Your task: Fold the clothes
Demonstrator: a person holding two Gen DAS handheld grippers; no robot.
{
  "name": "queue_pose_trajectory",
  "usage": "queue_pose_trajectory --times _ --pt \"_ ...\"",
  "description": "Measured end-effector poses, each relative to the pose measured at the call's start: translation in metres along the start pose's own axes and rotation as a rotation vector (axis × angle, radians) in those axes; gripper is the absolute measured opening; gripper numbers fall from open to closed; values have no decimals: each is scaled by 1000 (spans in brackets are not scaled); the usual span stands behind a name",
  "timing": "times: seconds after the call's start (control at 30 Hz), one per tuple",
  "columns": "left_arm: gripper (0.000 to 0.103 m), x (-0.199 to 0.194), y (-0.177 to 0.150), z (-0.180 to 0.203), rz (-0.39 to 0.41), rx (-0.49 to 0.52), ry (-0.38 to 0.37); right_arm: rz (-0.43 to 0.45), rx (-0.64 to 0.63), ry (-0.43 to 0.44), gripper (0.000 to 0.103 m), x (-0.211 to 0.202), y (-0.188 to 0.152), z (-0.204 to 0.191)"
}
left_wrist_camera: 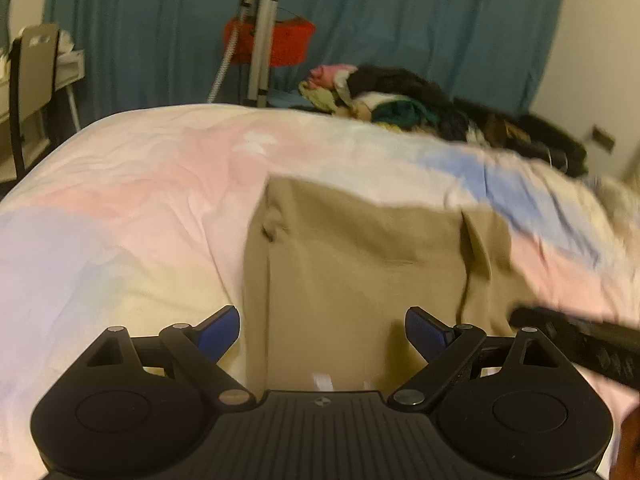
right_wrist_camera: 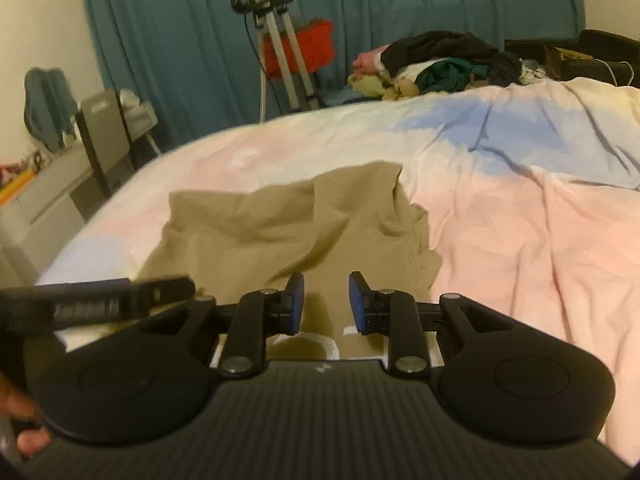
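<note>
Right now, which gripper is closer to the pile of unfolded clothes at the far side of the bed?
Right, going by each view. The right gripper and the left gripper both hover over the khaki garment, well short of the clothes pile.

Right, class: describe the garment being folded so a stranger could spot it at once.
Start at the bed with the pastel pink, blue and cream duvet. On its near part, just ahead of both grippers, lies the khaki garment, spread fairly flat. It is one plain tan piece lying alone, unlike the jumbled pile of clothes at the far edge.
</note>
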State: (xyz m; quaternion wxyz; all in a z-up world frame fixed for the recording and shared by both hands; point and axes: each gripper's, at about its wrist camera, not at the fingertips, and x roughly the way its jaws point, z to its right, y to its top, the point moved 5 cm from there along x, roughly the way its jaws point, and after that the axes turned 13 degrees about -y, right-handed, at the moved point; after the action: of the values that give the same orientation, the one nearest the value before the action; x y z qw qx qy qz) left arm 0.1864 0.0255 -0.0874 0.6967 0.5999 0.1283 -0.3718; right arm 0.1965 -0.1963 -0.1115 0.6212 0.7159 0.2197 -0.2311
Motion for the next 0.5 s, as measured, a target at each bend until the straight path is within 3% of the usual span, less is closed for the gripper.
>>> queue_pose_trajectory --times 0.1,0.17,0.23,0.4,0.5 --pt "91 16 -10 1 -32 -13 12 -58 10 -19 24 29 -11 -1" --pt "90 16 -13 -1 -25 -45 10 -31 -36 -37 24 33 -17 -5" --pt "88 9 -16 0 -18 -65 7 -13 -64 -51 25 27 -18 -8" --pt "89 -41 -23 15 4 -71 -22 -43 -1 -62 27 -13 -17 -2" --pt "89 -70 -35 24 5 -178 -154 -83 56 -32 30 -38 -19 4"
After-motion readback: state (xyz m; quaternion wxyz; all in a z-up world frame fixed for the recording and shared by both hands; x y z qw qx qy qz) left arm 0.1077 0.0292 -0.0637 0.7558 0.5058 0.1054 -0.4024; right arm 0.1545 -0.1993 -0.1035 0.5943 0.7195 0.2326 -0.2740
